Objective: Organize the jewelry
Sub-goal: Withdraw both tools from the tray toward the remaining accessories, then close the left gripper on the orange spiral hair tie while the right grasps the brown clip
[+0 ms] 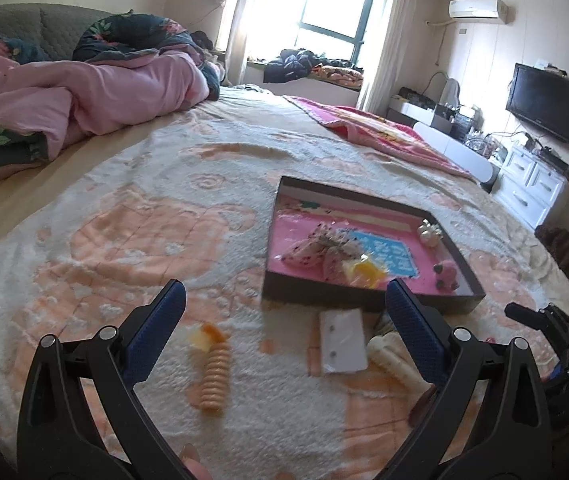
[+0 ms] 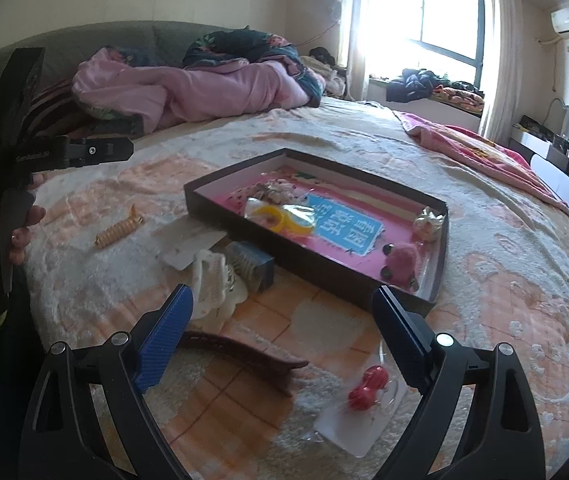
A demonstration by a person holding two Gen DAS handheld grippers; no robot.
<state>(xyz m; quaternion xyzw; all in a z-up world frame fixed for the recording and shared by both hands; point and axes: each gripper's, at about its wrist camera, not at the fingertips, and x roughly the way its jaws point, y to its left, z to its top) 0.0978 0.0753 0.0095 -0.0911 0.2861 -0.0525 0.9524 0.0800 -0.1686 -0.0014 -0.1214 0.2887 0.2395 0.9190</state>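
1. Grippers first: my left gripper (image 1: 284, 300) is hanging over the bedspread (image 1: 124, 208) with its blue pads spread wide, nothing between them. Right gripper (image 2: 282, 308) is doing the same — released and carrying nothing.
2. I'm seeing the dark tray (image 2: 312, 268) sitting flat on the bed, just past both sets of fingers. Its pink lining is already holding a yellow ring in plastic wrap (image 2: 280, 218), a pearl piece (image 2: 428, 220) in the far corner, a fuzzy pink hair tie (image 2: 402, 264) by the near wall, and some speckled fabric bits (image 1: 316, 246).
3. Loose stuff is still lying outside the tray: a peach spiral hair coil (image 1: 214, 376) under my left gripper, a white earring card (image 1: 342, 340) beside it, and cream-coloured pieces (image 1: 392, 360) partly hidden behind the left gripper's right finger.
4. Under the right gripper I'm looking at a brown hair clip (image 2: 244, 354) and red bead earrings (image 2: 366, 388) on a clear card — both resting on the blanket, apart from each other.
5. A small blue box (image 2: 254, 266) is touching the tray's near wall.
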